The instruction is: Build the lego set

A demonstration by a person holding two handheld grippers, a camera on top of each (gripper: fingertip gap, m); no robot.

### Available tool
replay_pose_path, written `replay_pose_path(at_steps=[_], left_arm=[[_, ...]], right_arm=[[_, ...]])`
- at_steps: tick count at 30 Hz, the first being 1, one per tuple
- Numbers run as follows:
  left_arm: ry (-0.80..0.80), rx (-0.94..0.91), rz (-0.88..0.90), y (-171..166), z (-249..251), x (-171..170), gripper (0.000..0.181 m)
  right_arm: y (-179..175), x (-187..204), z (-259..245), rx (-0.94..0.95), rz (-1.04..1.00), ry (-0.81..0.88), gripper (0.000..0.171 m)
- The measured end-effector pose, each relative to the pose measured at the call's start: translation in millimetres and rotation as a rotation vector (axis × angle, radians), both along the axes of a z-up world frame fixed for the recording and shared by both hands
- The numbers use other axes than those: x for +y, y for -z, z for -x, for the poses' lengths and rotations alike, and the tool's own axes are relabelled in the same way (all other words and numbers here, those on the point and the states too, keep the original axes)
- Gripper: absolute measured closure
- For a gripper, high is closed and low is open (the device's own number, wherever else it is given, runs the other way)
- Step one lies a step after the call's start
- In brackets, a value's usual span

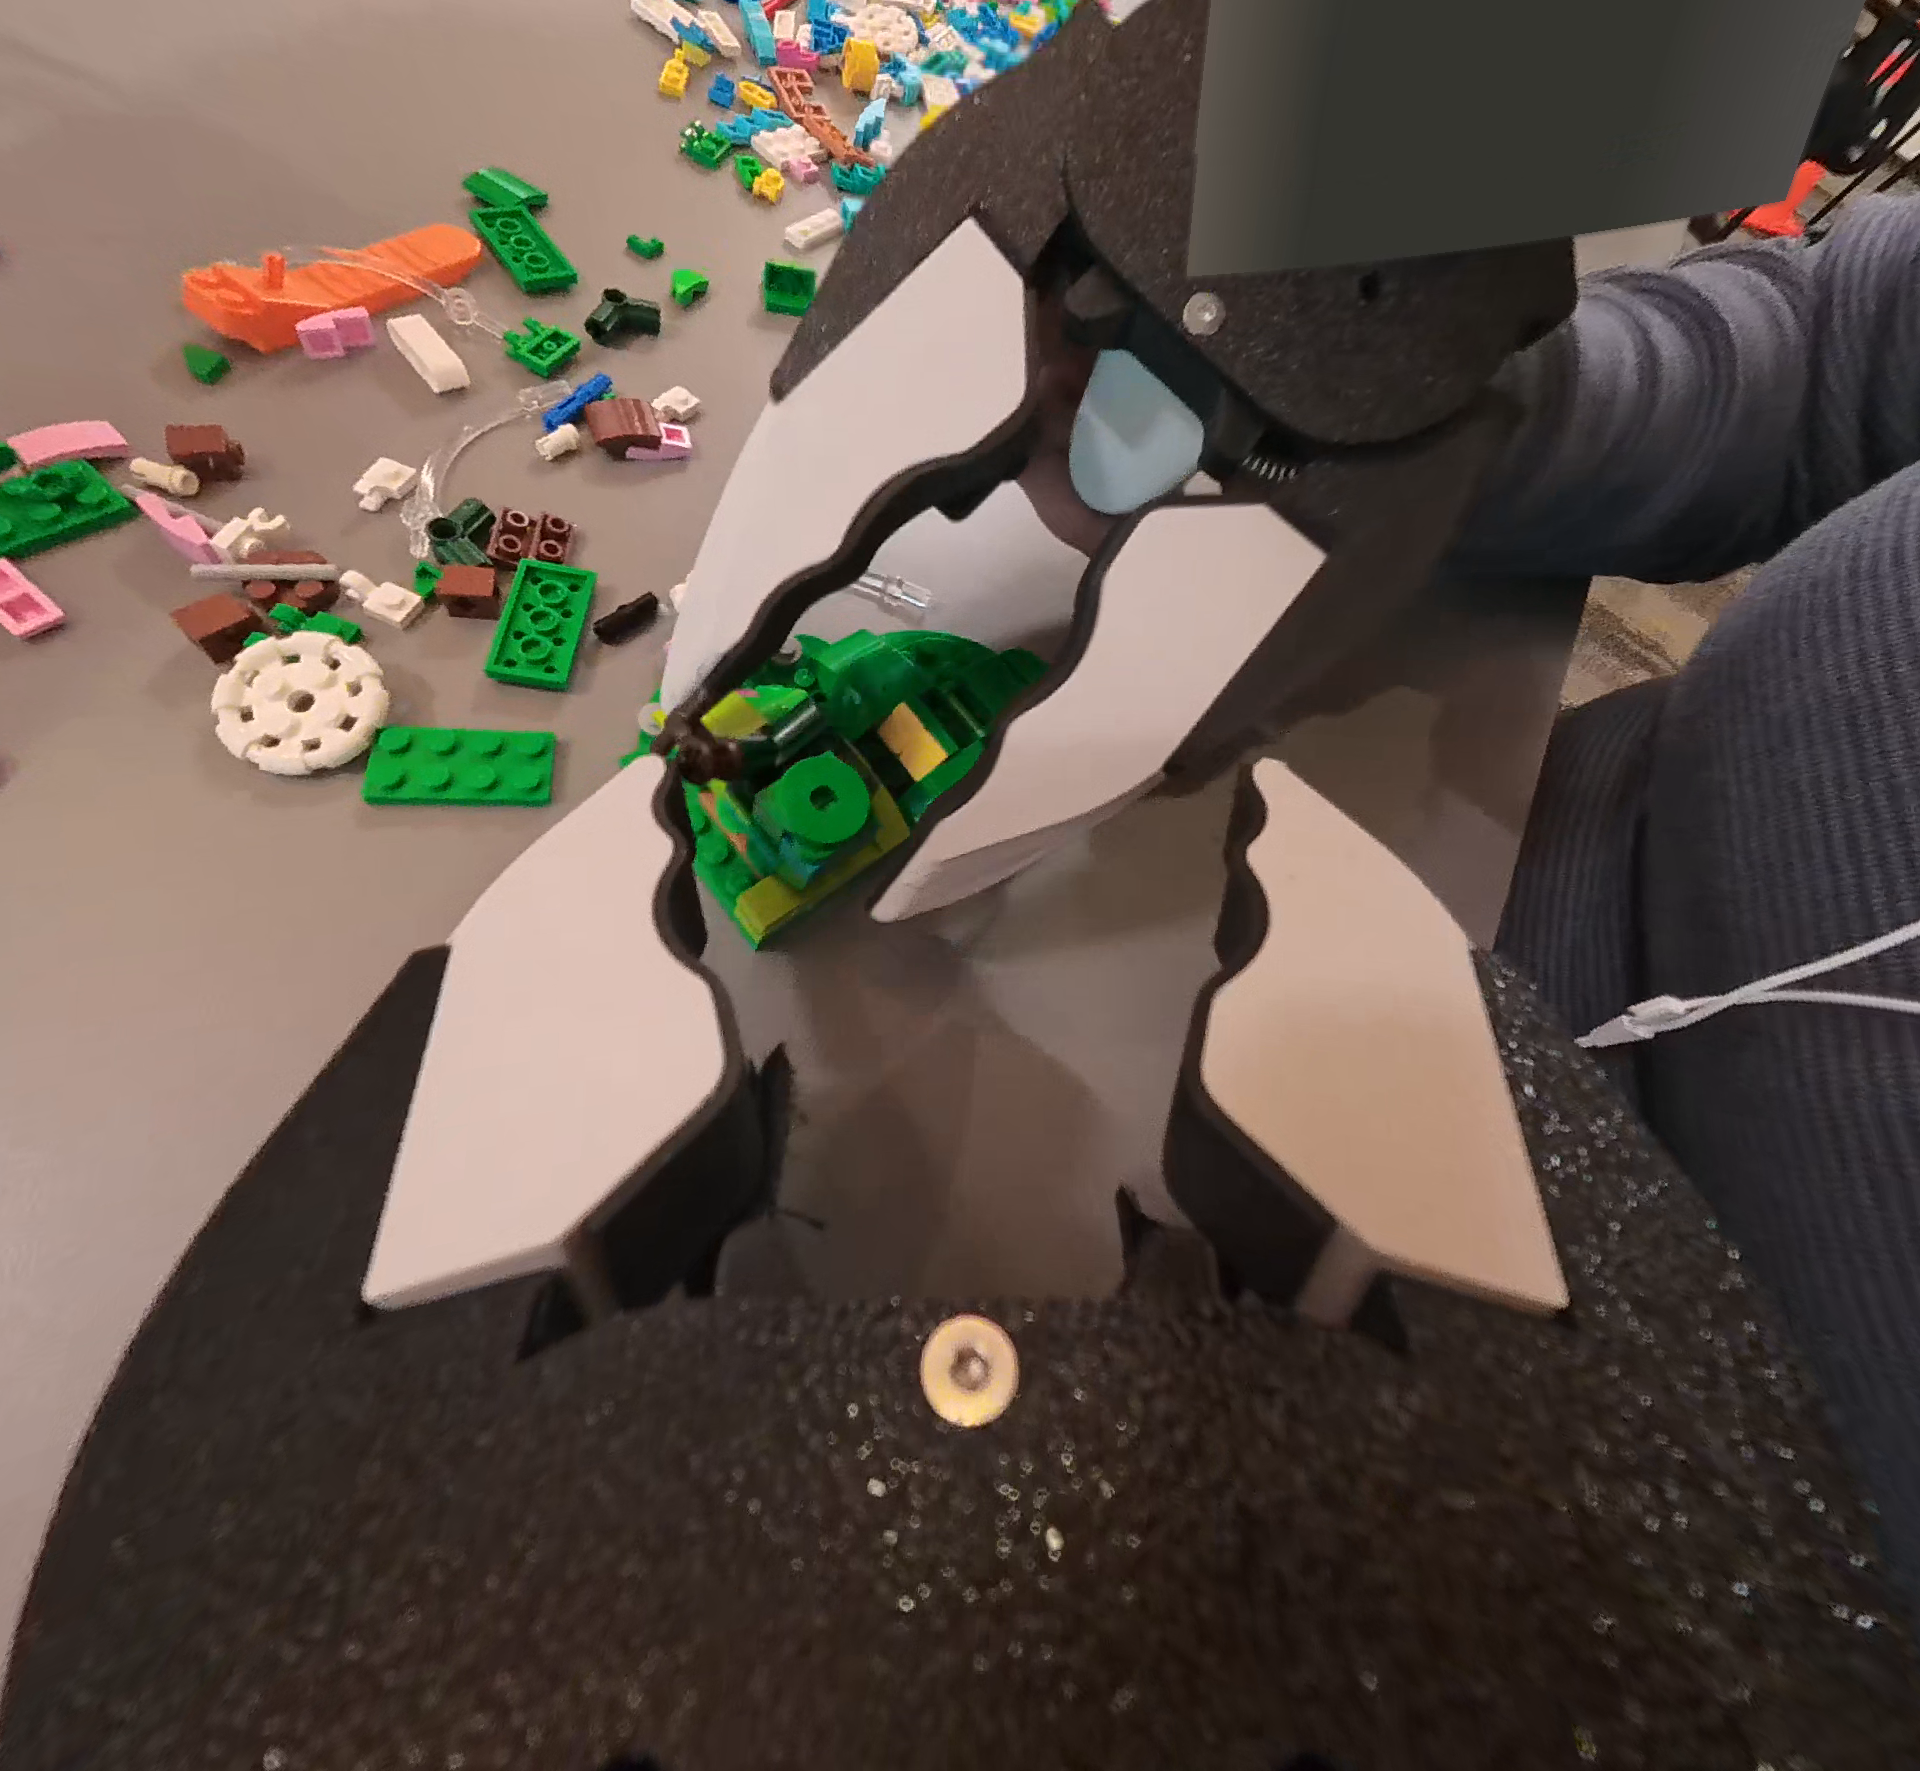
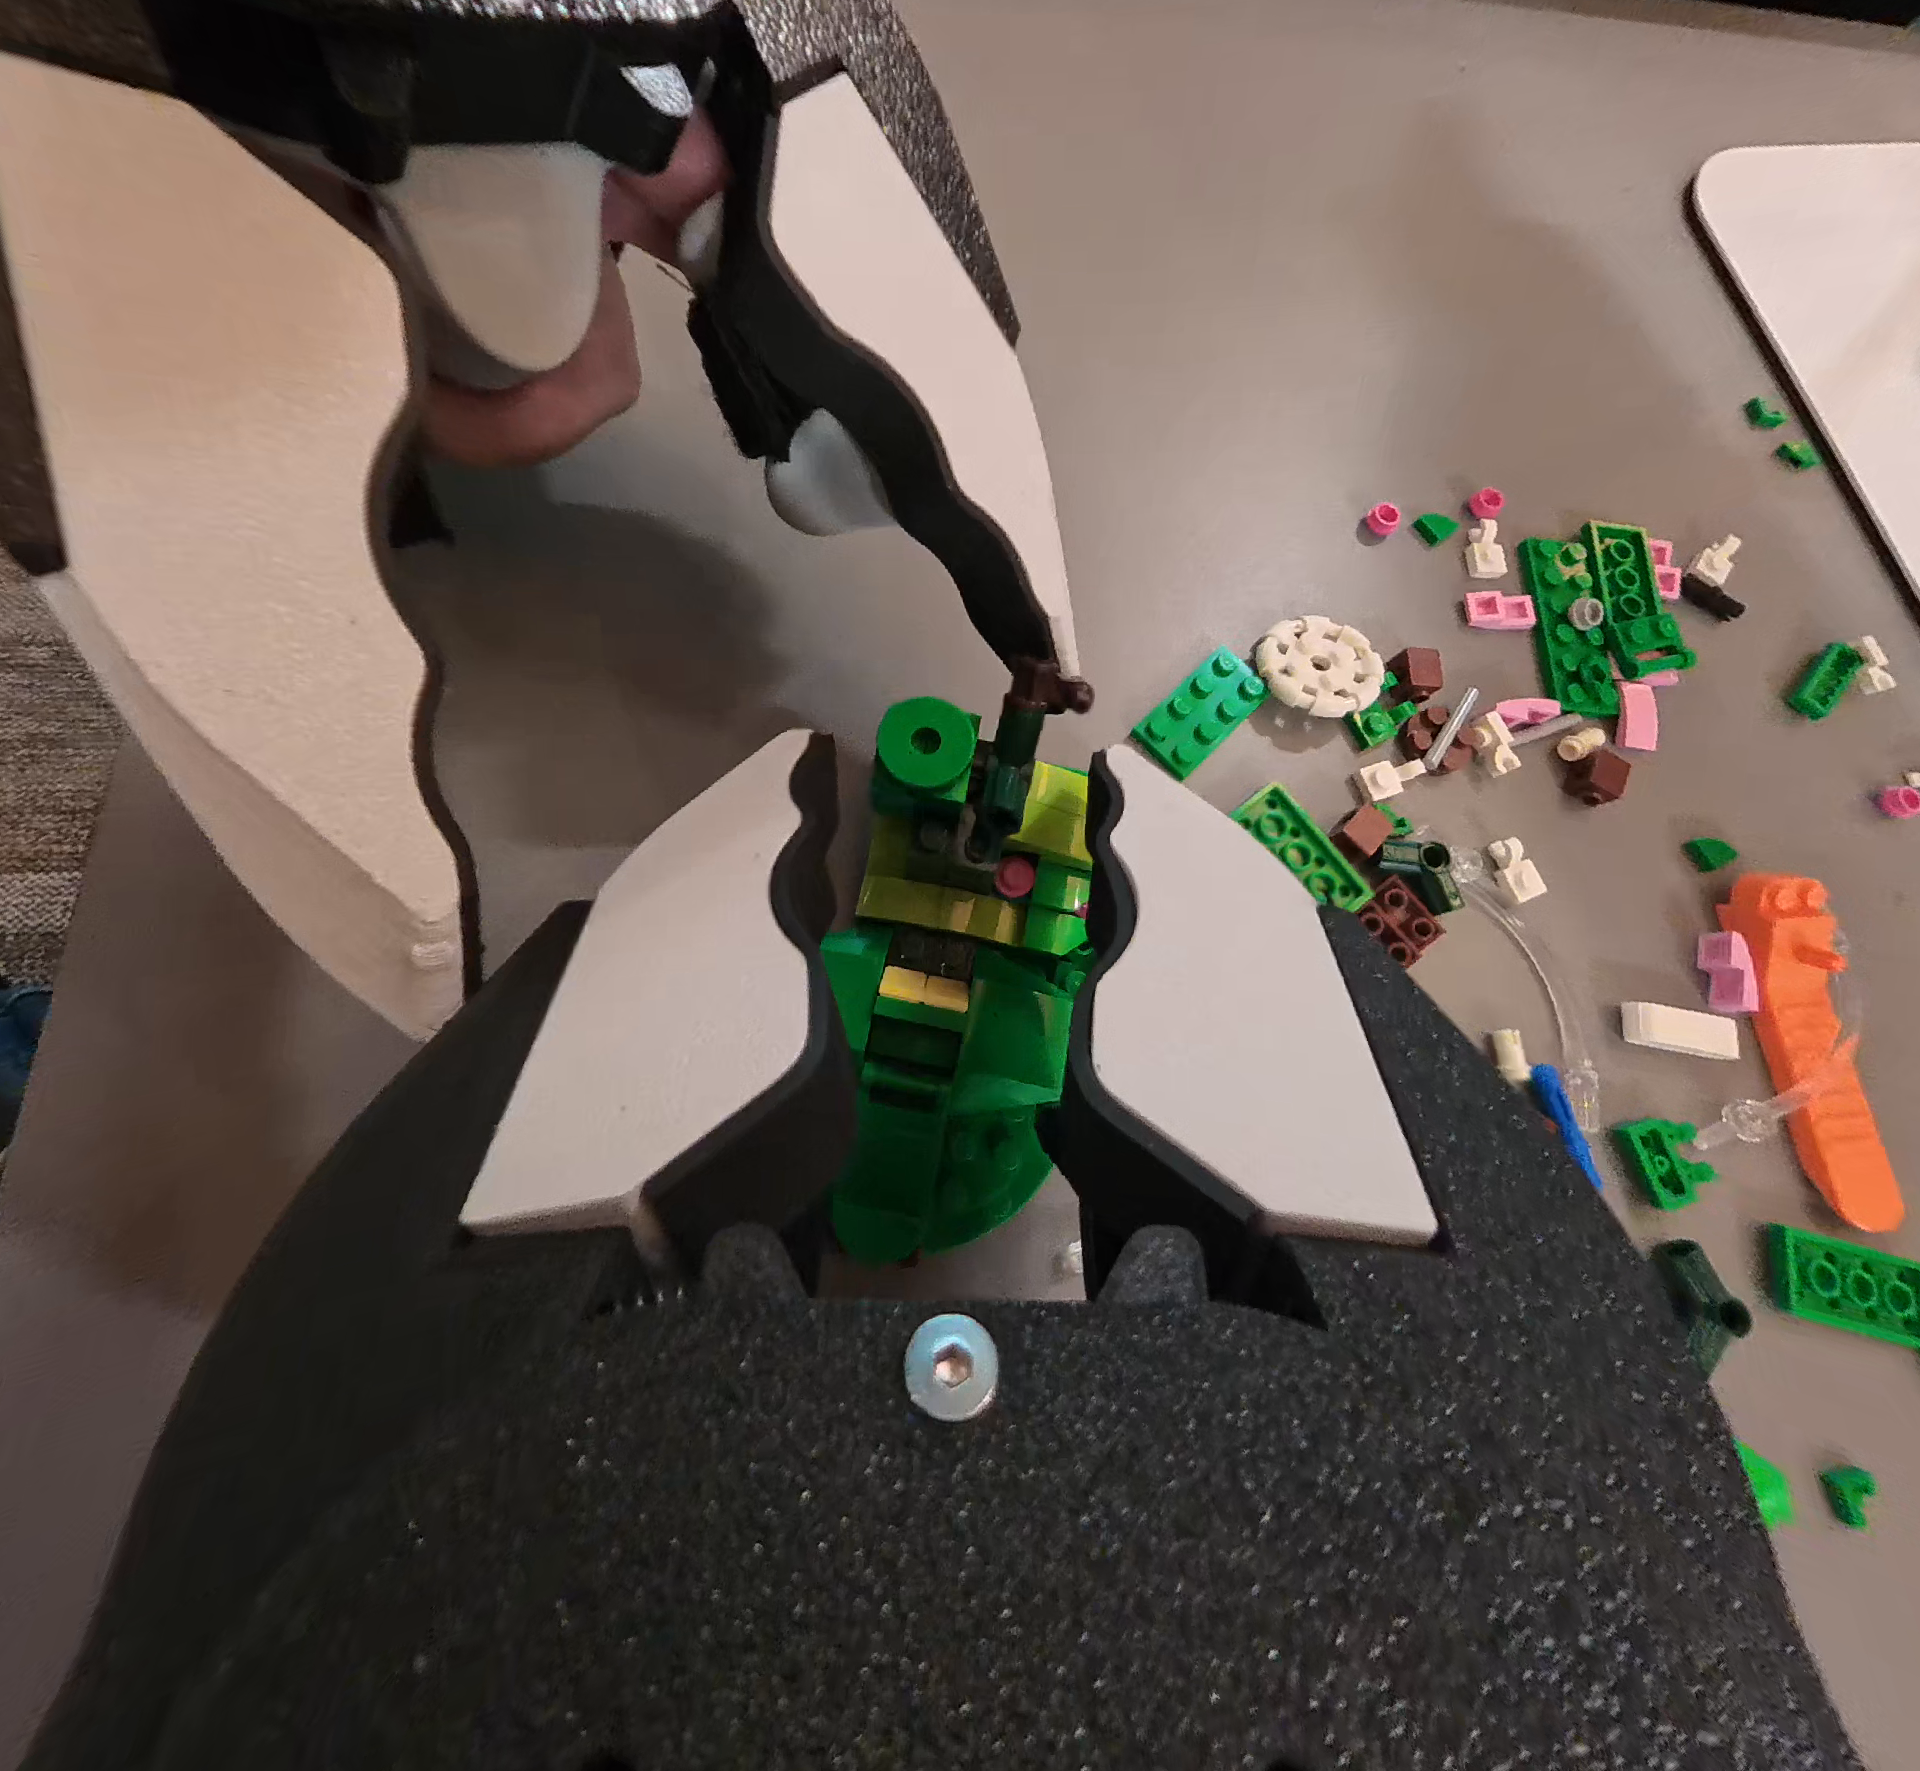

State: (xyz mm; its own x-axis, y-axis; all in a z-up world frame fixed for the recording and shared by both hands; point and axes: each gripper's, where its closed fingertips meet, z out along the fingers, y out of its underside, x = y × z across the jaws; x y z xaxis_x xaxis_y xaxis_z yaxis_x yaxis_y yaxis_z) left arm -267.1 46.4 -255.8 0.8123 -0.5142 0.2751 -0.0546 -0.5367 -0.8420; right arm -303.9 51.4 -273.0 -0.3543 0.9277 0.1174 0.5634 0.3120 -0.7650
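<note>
A green and lime lego model (image 2: 956, 1015) sits upright between the fingers of my right gripper (image 2: 961, 755), which is shut on it. It also shows in the left wrist view (image 1: 821, 796), where a round green piece is on top. A small brown piece (image 2: 1055, 687) sits on a dark green stem (image 2: 1013, 734) at the model's top. My left gripper (image 1: 956, 786) is open wide. Its left fingertip (image 1: 670, 776) touches the brown piece (image 1: 712, 757); its other finger stands clear of the model.
Loose green, brown, pink and white bricks (image 1: 416, 526) lie on the grey table (image 1: 260, 994), with an orange piece (image 1: 322, 282) and a white round plate (image 1: 299, 703). A colourful brick pile (image 1: 852, 28) lies farther back. A white board (image 2: 1829, 287) lies at the right. A person's leg (image 1: 1714, 838) is beside the table.
</note>
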Motion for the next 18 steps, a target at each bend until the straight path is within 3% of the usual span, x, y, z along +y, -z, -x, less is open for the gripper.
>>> replay_pose_path(at_steps=[5,18], left_arm=[[0.019,0.013,-0.020,-5.3,-6.1,-0.9,0.087],[0.019,0.028,-0.008,-1.5,-6.6,-0.8,0.086]], right_arm=[[0.2,-0.5,-1.9,0.048,-0.027,0.026,0.135],[-0.7,-2.4,1.8,0.116,-0.036,0.034,0.139]])
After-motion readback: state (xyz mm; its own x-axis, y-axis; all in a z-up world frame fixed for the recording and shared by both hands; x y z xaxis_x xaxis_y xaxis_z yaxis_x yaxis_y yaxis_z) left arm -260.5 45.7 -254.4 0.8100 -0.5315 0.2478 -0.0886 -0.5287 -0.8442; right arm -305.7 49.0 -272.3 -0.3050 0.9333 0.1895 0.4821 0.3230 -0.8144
